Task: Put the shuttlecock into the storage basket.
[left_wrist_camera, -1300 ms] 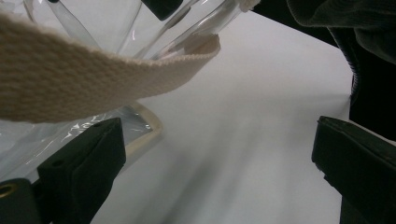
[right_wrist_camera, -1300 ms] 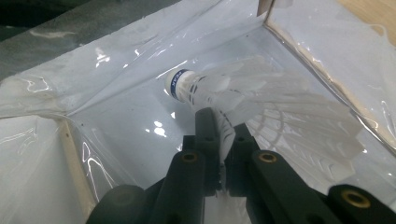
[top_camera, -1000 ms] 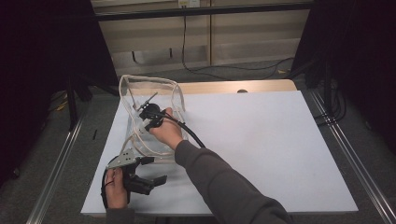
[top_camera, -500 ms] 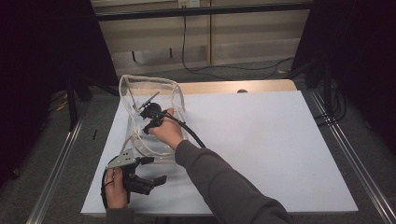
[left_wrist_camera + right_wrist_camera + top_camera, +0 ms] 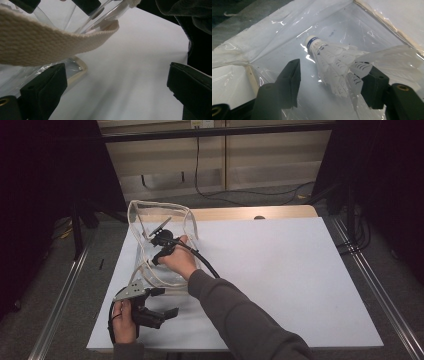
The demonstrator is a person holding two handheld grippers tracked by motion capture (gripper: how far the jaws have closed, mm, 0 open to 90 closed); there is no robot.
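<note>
A clear plastic bag (image 5: pixel 161 212) with cream webbing trim lies open at the table's left. My right gripper (image 5: pixel 159 239) reaches down into it. In the right gripper view a white feather shuttlecock (image 5: pixel 329 56) with a blue band at its cork lies on the bag's floor (image 5: pixel 274 32) between the jaws. My right gripper (image 5: pixel 333 69) is open and its jaws have just been opening; the feathers rest beside the right-hand jaw, the other jaw stands apart. My left gripper (image 5: pixel 166 302) is open near the front left edge. A cream strap (image 5: pixel 37 45) hangs above my left gripper (image 5: pixel 116 72), untouched.
The white table top (image 5: pixel 280 270) stretches to the right of the bag. A wooden strip (image 5: pixel 260 213) runs along the far edge. Metal rails (image 5: pixel 370 285) flank the table, and cables lie on the floor behind it.
</note>
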